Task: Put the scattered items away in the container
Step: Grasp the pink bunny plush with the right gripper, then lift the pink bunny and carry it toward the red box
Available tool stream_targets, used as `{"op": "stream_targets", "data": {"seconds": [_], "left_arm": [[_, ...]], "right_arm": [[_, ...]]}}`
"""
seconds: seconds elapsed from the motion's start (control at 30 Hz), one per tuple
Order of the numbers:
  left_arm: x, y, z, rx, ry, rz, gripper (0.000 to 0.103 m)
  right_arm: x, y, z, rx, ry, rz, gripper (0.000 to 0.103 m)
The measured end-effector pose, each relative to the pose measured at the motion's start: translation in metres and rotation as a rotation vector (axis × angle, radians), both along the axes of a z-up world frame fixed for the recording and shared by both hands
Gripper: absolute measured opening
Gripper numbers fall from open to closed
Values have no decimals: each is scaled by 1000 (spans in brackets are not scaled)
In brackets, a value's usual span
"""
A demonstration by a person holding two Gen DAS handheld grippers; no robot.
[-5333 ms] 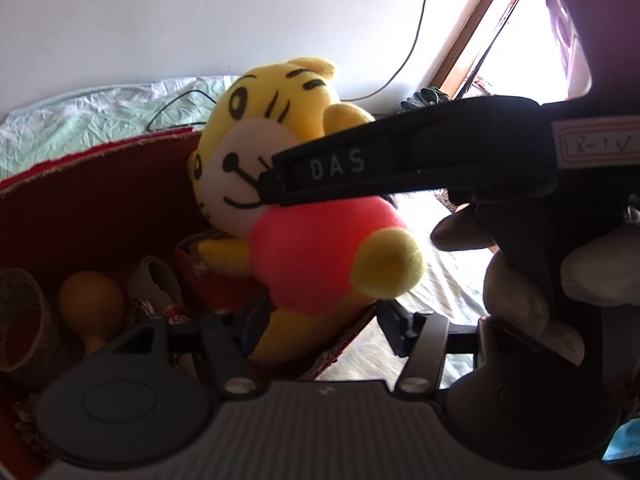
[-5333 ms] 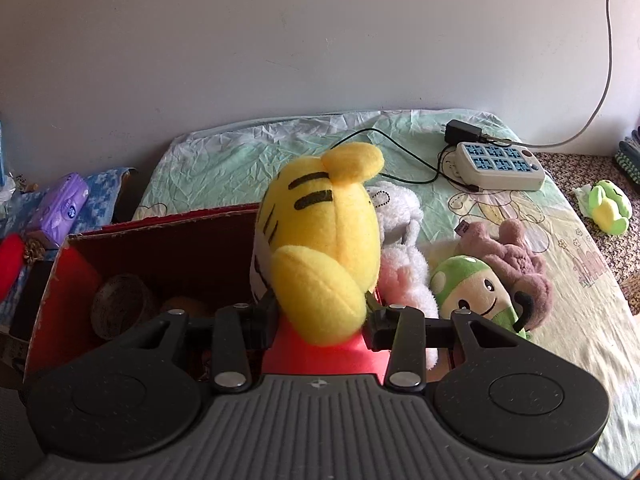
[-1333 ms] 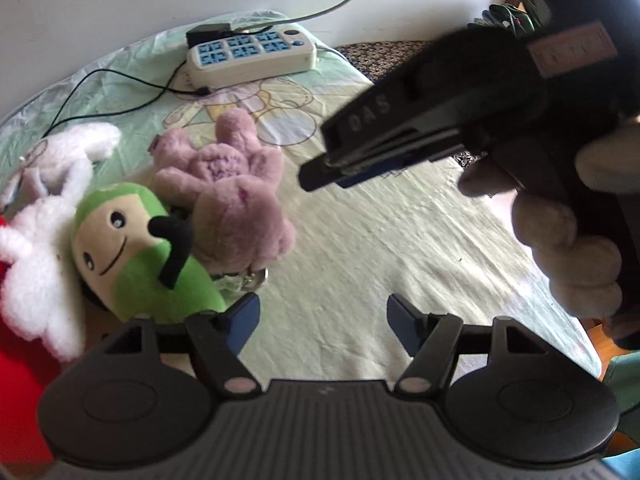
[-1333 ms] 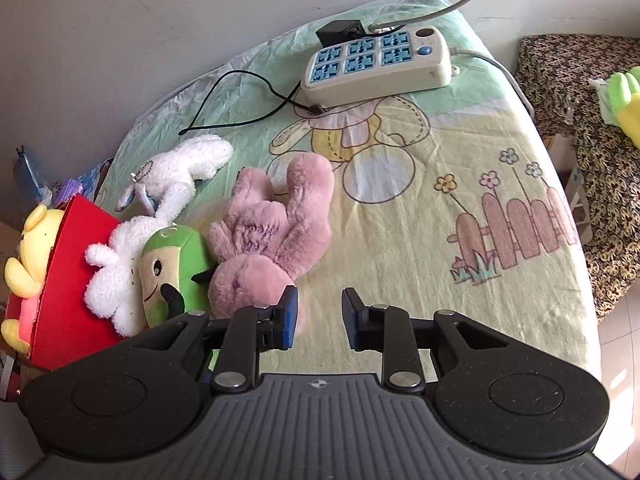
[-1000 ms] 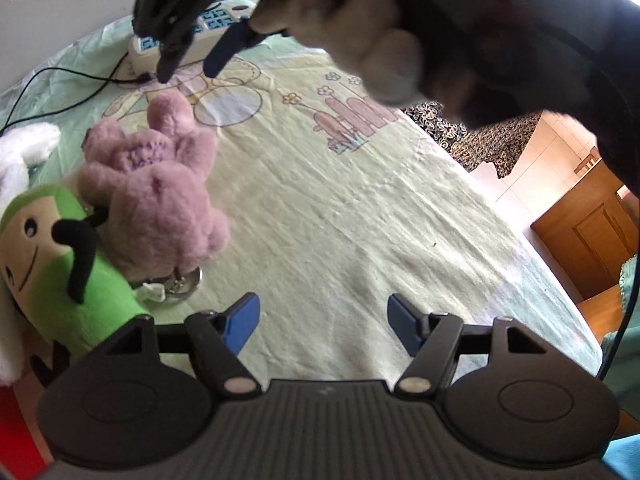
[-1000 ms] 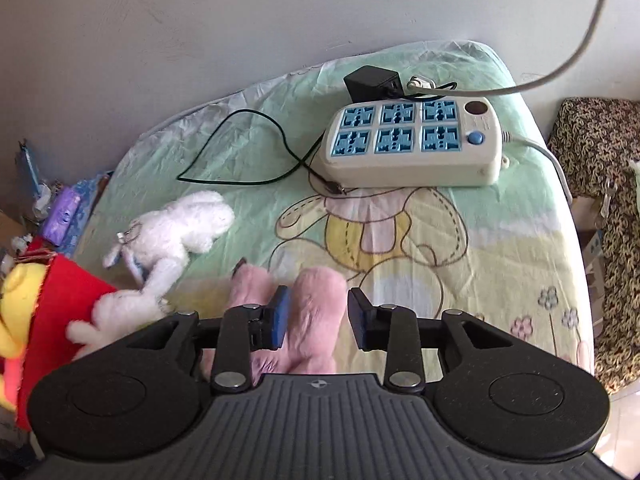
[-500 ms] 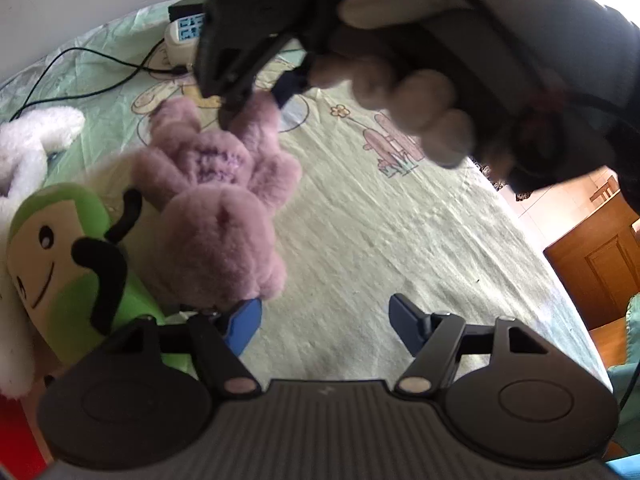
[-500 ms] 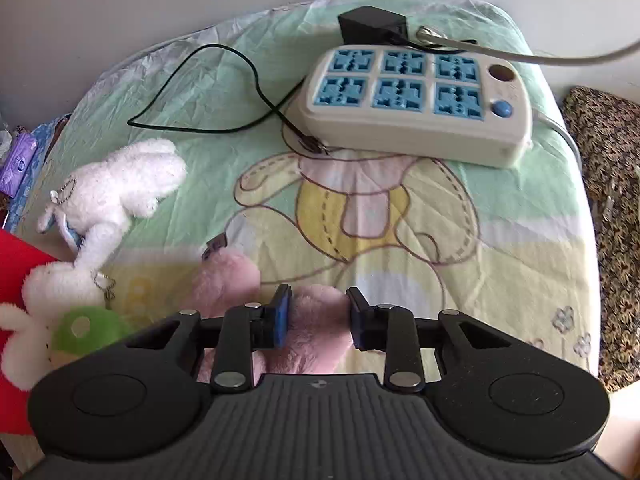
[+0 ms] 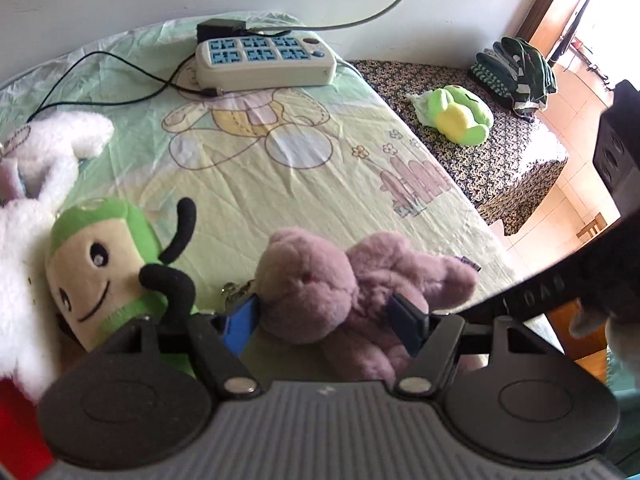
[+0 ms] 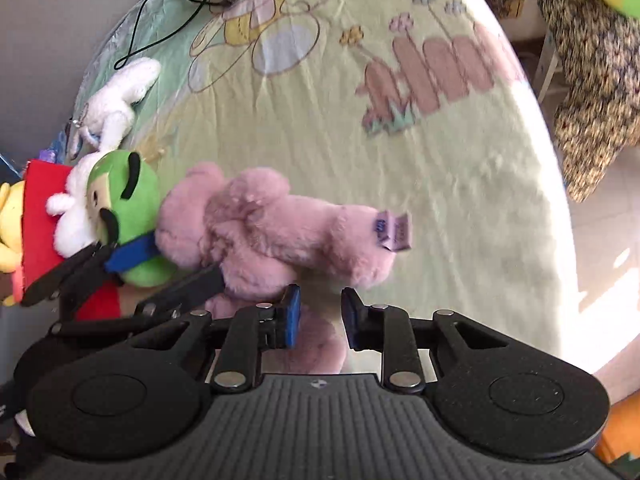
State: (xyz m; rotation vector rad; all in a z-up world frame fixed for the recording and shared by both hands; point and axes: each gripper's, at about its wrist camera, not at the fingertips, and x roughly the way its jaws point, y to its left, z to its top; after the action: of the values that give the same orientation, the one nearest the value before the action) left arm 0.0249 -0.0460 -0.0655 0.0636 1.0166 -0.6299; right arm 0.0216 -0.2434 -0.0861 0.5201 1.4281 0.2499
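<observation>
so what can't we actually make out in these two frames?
- Red box, right wrist view: cut off by the left edge, inside unseen.
- Right claw: closing on the pink plush; contact hidden under the fur.
- Plush's purple tag: print too small.
- Left wrist view: the left claw body hides the plush's lower half.

Both handheld tools share one build: a black ribbed housing along the bottom of the frame, a round black disc at each lower corner, and two black linkage arms pinned with silver screws. The left tongs point(image 9: 324, 320) and the right tongs point(image 10: 318, 316) carry blue pads on black fingers. At the right edge, another black arm bears raised letters reading "DAS".
</observation>
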Motion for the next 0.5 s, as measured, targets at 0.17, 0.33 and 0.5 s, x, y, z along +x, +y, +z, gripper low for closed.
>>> {"op": "stream_targets", "data": {"seconds": [0.17,0.33,0.5], "left_arm": [[-6,8,2,-27,37,-46,72],[-28,13,0,-122,160,-69,74],[-32,4,-17,-149,240,-48,74]], "right_arm": [[-12,-7,18,51,-51,-22,29],[-1,-20,45,-39,-265,-4,34],[30,-26,16,-10,-260,-8,33]]}}
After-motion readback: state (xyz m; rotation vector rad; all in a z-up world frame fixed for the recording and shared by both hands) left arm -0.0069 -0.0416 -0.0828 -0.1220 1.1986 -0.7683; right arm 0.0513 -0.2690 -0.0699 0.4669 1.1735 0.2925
